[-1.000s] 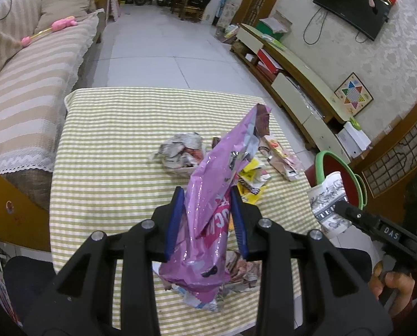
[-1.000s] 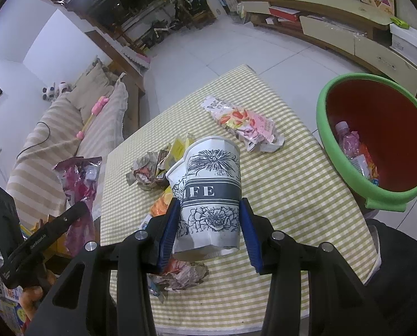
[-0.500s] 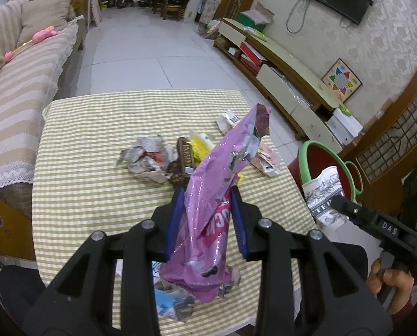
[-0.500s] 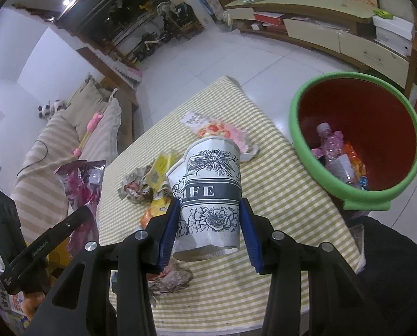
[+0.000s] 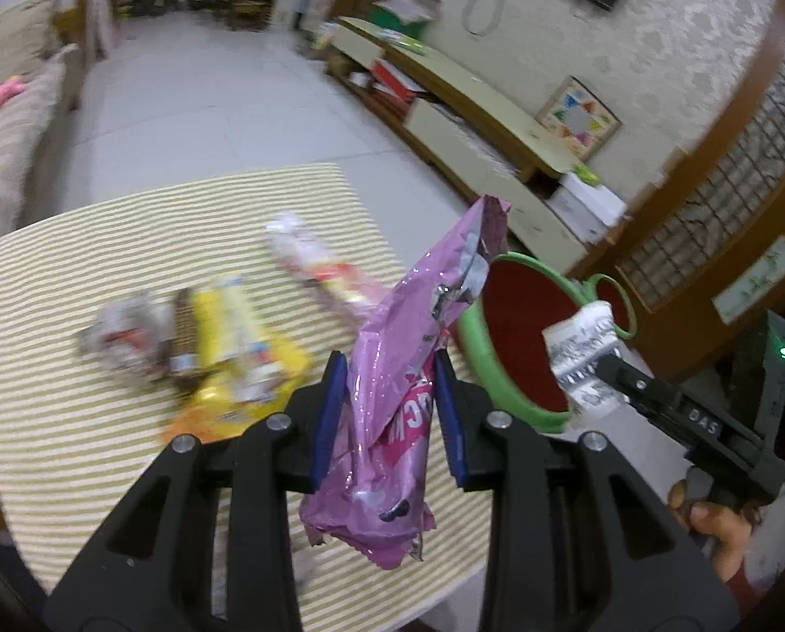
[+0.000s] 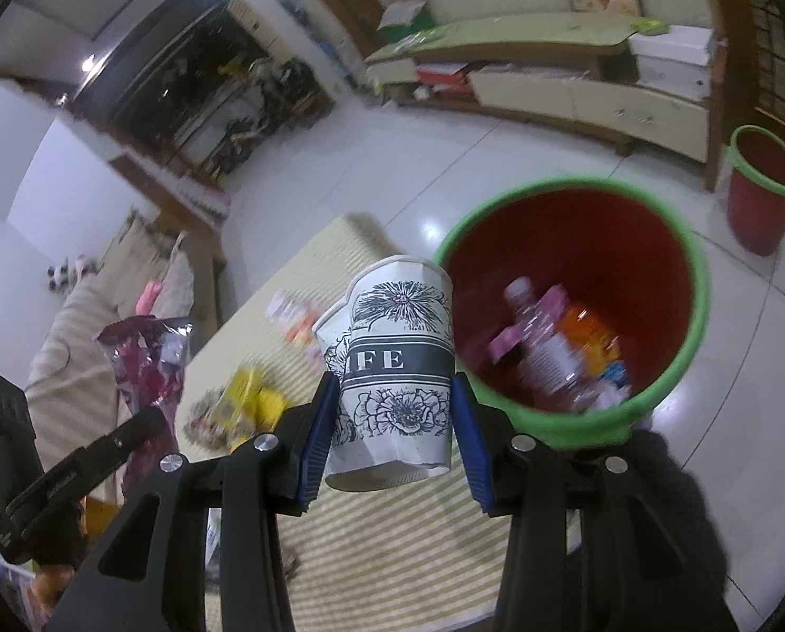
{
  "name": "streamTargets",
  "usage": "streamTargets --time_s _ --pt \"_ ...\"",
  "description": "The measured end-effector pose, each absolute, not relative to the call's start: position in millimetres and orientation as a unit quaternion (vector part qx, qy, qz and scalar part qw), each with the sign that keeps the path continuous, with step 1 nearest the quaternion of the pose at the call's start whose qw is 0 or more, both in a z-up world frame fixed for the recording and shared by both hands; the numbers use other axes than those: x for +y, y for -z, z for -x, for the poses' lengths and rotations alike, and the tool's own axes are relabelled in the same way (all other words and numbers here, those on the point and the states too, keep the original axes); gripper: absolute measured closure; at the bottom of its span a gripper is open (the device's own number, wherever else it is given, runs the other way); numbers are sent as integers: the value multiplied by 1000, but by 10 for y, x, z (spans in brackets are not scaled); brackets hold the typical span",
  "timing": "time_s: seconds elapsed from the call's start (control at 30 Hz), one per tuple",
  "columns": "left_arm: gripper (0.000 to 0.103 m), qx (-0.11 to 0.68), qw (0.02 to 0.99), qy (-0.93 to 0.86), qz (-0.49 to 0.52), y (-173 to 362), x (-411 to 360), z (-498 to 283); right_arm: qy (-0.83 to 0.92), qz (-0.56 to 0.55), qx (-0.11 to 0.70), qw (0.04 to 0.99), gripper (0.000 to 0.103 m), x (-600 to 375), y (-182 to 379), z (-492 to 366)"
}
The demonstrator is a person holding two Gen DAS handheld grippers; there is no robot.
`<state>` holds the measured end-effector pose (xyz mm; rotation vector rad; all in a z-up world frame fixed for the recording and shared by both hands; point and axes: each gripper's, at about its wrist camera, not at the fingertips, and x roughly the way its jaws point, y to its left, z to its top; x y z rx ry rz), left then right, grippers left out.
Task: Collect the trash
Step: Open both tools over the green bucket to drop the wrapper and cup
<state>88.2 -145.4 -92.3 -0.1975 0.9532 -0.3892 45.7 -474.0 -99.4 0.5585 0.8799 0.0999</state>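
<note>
My left gripper (image 5: 390,416) is shut on a pink snack bag (image 5: 408,368) and holds it above the table's near right part. My right gripper (image 6: 395,421) is shut on stacked white paper cups (image 6: 398,363) with black flower print, next to the rim of the red bin with a green rim (image 6: 693,316). The bin holds a bottle (image 6: 542,347) and wrappers. The bin (image 5: 477,347) also shows in the left wrist view, with the cups (image 5: 582,353) over its rim. More trash lies on the table: a yellow wrapper (image 5: 234,337), crumpled paper (image 5: 124,337), a long wrapper (image 5: 319,263).
The table has a green-and-white checked cloth (image 5: 102,447). A second red bin (image 6: 761,195) stands on the tiled floor farther right. A striped sofa (image 5: 2,147) is left of the table and a low TV cabinet (image 5: 471,110) runs along the right wall.
Both grippers have swung right toward the bin with their loads. The cups now sit at the bin's rim; the bin looks larger and nearer in both views.
</note>
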Motion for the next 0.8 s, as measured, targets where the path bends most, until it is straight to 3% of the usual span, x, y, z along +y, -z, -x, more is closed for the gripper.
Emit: streamTargets --time_s 0.37,0.43,0.47,0.5,0.8 --pt "70 479 835 268 43 1028 -2778 -1352 24 -281 404 870 61 -5473 1114 -652" --pt "61 482 831 277 32 1057 -2941 -1433 40 -280 410 867 59 -5567 1176 -678" --pt "46 484 830 277 27 1072 -2989 -1454 45 -282 414 864 55 -5599 1202 -684" --pt "39 485 830 276 23 1077 -3042 -1486 52 -287 417 861 49 -5645 1235 -685" --pt "32 485 835 257 37 1096 -2727 -1357 62 -297 416 857 42 -5642 1228 -544"
